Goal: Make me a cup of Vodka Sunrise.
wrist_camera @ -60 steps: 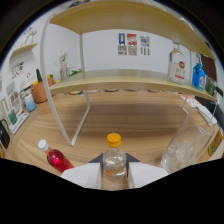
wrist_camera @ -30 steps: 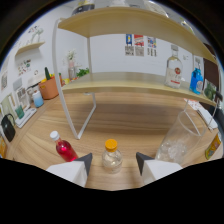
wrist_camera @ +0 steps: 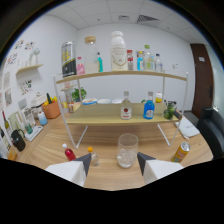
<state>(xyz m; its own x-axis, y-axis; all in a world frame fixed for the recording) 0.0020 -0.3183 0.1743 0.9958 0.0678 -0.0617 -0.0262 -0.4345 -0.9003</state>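
An empty glass (wrist_camera: 127,150) stands upright on the wooden table (wrist_camera: 165,172), mouth up, just ahead of the released, spread gripper (wrist_camera: 113,161); it is likely light, rigid, slippery and breakable, best gripped across its mid-wall, with the small orange-capped bottle (wrist_camera: 93,157) just beside.

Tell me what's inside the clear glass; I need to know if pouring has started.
The glass, just ahead of the open fingers, looks empty: no coloured liquid shows. A clear liquid at the bottom cannot be ruled out.
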